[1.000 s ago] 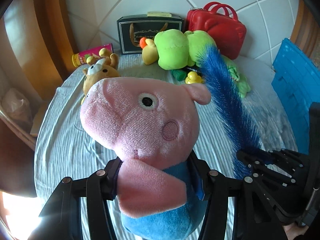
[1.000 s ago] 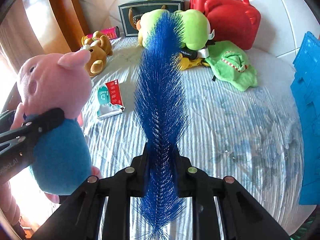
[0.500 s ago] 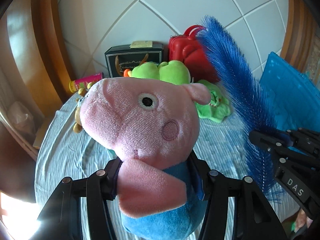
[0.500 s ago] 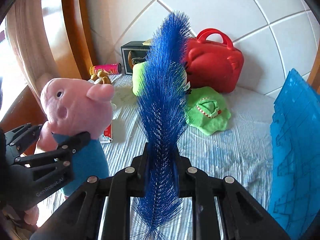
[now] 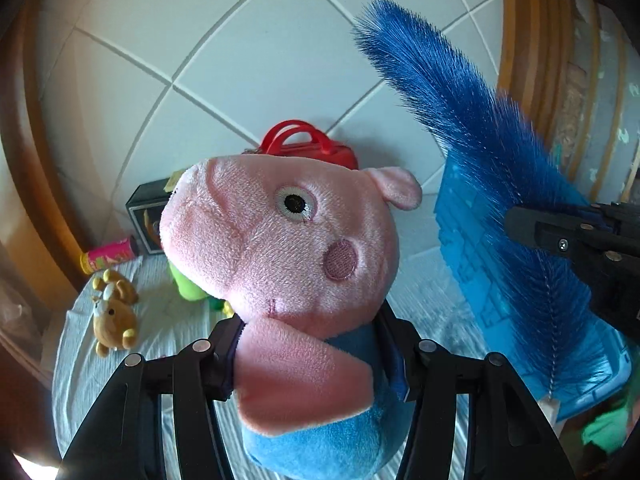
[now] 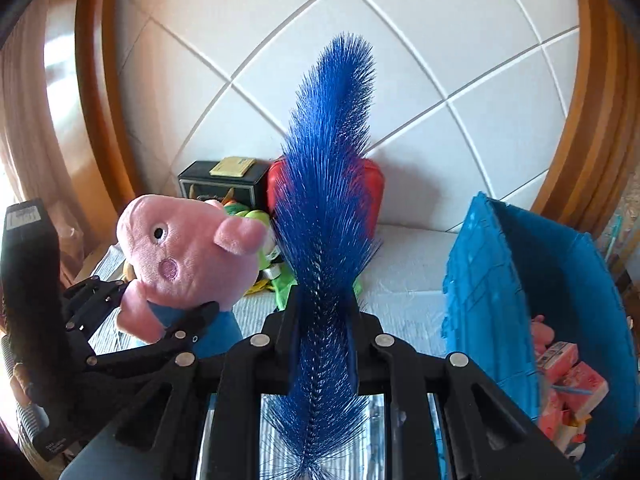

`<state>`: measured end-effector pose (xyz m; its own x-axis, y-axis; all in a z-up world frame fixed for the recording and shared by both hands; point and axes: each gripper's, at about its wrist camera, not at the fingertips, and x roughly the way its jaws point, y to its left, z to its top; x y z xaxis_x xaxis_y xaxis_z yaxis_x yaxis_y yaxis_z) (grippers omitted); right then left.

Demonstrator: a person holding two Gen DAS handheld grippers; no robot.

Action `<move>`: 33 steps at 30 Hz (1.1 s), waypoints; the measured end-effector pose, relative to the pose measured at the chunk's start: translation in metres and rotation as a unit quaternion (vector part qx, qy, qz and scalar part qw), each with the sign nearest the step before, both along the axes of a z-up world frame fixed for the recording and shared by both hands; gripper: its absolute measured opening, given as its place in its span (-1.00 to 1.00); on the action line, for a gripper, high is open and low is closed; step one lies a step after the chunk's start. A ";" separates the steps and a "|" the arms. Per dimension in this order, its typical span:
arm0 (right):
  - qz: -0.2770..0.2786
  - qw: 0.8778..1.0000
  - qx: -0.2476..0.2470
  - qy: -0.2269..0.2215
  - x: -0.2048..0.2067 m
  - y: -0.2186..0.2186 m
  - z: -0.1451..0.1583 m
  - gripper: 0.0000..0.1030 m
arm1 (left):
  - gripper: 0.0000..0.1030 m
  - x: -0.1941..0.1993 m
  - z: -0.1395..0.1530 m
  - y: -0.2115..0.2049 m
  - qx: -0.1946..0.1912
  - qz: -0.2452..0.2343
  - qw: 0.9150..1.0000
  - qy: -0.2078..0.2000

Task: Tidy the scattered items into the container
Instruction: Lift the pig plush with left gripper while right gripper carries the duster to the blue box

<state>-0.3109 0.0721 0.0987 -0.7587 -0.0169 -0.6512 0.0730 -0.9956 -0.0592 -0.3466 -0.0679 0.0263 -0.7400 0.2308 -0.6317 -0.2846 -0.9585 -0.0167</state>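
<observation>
Since a second earlier both grippers had risen from the table and swung toward the bin (image 6: 480, 280), now close on the right. The left gripper (image 5: 312, 344) was clamped on the pig (image 5: 288, 240), held in the air just left of the brush (image 6: 328, 200). The right gripper (image 6: 322, 312) was closed on the brush, which stood upright beside the bin. Pink cartons (image 6: 572, 384) lay inside the bin. A bear (image 5: 114, 316) lay on the table (image 5: 168, 332).
</observation>
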 end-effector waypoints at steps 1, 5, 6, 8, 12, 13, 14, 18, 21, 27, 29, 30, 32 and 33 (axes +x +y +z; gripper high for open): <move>-0.011 1.000 0.000 0.006 0.001 0.016 0.011 -0.66 | 0.06 -0.002 0.010 0.015 0.003 -0.010 1.000 0.006; -0.061 0.998 0.010 0.032 0.008 0.088 0.047 -0.67 | 0.06 -0.010 0.048 0.084 0.015 -0.050 0.998 0.028; -0.071 0.997 0.012 0.037 0.011 0.108 0.055 -0.67 | 0.06 -0.010 0.056 0.106 0.017 -0.058 0.998 0.035; -0.090 0.995 0.024 0.041 0.016 0.150 0.068 -0.67 | 0.06 -0.012 0.073 0.148 0.020 -0.074 0.996 0.048; -0.108 0.992 0.054 0.029 0.022 0.230 0.082 -0.67 | 0.06 -0.009 0.100 0.241 0.034 -0.103 0.992 0.064; -0.109 0.992 0.059 0.020 0.020 0.250 0.082 -0.67 | 0.06 -0.008 0.106 0.263 0.038 -0.108 0.991 0.064; -0.110 0.992 0.064 0.012 0.019 0.269 0.081 -0.67 | 0.07 -0.008 0.110 0.286 0.044 -0.113 0.991 0.061; -0.116 0.990 0.071 -0.022 0.022 0.338 0.066 -0.67 | 0.07 -0.012 0.110 0.368 0.044 -0.128 0.990 0.035; -0.110 0.990 0.064 -0.053 0.026 0.377 0.049 -0.67 | 0.07 -0.011 0.094 0.424 0.023 -0.129 0.991 0.007; -0.082 0.990 0.046 -0.103 0.016 0.412 0.009 -0.67 | 0.07 -0.015 0.053 0.478 -0.018 -0.109 0.993 -0.050; -0.075 0.991 0.042 -0.107 0.012 0.417 0.004 -0.67 | 0.08 -0.016 0.044 0.485 -0.030 -0.102 0.992 -0.061; -0.072 0.991 0.040 -0.108 0.011 0.419 0.002 -0.67 | 0.08 -0.015 0.040 0.487 -0.035 -0.097 0.993 -0.063; -0.066 0.991 0.037 -0.112 0.007 0.424 -0.003 -0.67 | 0.13 -0.014 0.035 0.489 -0.043 -0.088 0.993 -0.065; -0.063 0.991 0.035 -0.114 0.005 0.427 -0.006 -0.67 | 0.15 -0.013 0.033 0.488 -0.044 -0.085 0.993 -0.067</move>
